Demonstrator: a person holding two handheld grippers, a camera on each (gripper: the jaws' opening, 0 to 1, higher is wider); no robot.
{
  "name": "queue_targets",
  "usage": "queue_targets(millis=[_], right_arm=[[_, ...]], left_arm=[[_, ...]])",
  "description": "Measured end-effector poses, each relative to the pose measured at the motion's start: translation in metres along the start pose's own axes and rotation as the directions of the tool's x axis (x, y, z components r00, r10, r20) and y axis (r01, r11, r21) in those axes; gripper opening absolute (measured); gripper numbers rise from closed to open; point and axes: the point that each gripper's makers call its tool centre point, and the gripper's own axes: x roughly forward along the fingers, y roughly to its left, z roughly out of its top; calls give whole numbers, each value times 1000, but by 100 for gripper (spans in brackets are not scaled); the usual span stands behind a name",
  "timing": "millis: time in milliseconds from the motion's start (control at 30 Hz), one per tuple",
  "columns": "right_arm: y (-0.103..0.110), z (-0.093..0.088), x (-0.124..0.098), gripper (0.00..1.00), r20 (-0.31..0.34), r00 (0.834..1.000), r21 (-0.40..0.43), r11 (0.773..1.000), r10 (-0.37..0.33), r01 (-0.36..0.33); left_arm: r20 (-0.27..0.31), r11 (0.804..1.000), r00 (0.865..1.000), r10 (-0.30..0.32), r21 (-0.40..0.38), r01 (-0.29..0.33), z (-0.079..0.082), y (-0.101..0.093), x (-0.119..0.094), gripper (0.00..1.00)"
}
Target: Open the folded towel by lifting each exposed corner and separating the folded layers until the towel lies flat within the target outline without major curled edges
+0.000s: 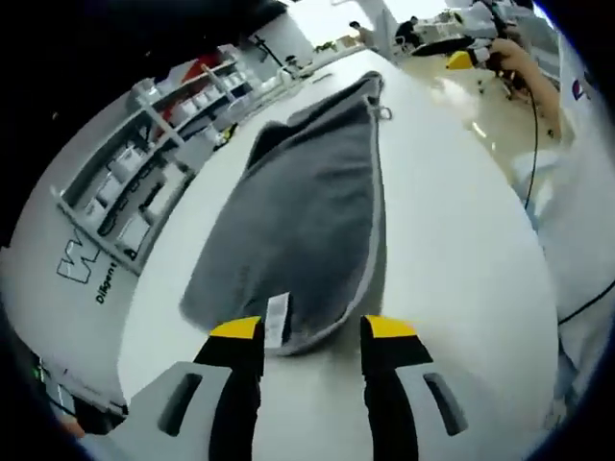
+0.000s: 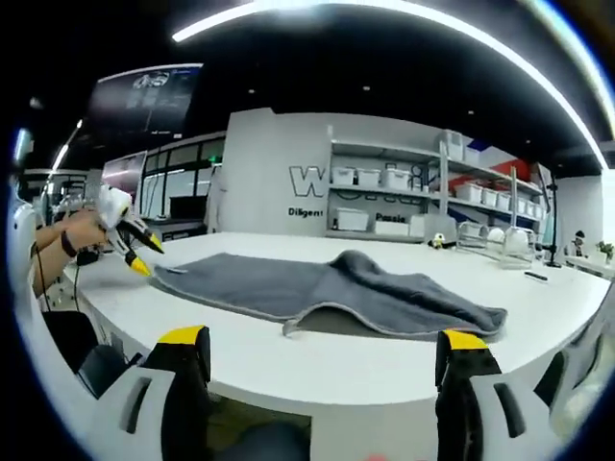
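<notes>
Now, left tool (image 1: 312, 331) open at grey towel (image 1: 307, 211) corner, right tool (image 2: 327, 351) open, well back.

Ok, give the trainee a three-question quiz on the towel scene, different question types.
1. True or false: the grey towel lies fully flat on the white table.
2. What small item is sewn at the towel edge nearest the left gripper? A) button B) white label C) zip
3. Fill in: the right gripper has its fingers ____.

Key: 1 false, a fold rises along it; 2 B; 3 open.
</notes>
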Motion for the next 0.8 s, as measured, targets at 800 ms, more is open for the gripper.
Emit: queue_targets(millis=[800], right_arm=[[4,-6,6,98,-14,1000,13,1000,15,-15]], left_arm=[[-115,993,987,-112,35,117,-38,-42,-26,3]])
